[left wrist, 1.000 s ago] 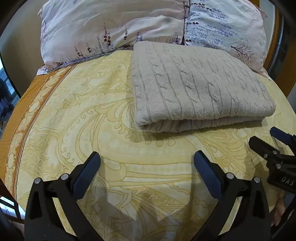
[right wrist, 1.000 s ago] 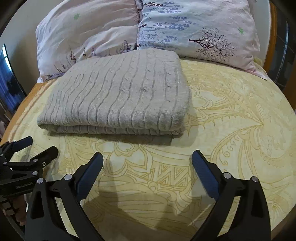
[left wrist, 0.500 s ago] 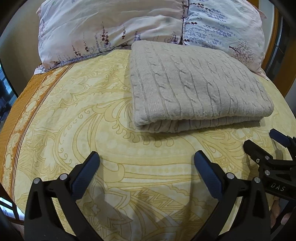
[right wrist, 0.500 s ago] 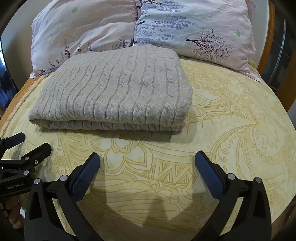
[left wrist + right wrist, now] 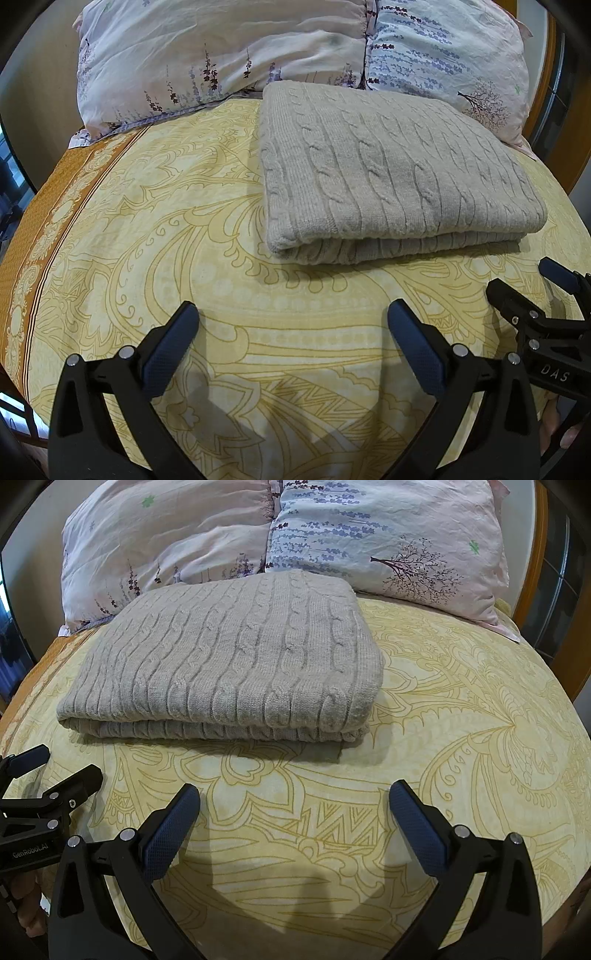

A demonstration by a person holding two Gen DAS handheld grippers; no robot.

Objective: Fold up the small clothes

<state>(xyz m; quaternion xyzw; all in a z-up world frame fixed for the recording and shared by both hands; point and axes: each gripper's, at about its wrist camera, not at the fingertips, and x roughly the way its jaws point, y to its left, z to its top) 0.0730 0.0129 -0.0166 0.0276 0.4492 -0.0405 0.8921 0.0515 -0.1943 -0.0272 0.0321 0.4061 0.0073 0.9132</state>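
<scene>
Both tools are spread wide and empty: the left tool (image 5: 290, 317) and the right tool (image 5: 295, 797) hover over bare yellow patterned bedspread (image 5: 461, 738). Ahead, apart from both, the folded grey cable-knit sweater (image 5: 236, 657) lies flat on the bed. Two floral pillows (image 5: 388, 535) sit just behind it.

left gripper (image 5: 290, 317): jaws standing wide apart, gripping nothing, hovering low | right gripper (image 5: 293, 797): jaws standing wide apart, gripping nothing, hovering low | both sitting side by side, pointing the same way | fingers (image 5: 26, 904) of the person's hand showing beneath the left gripper's body
</scene>
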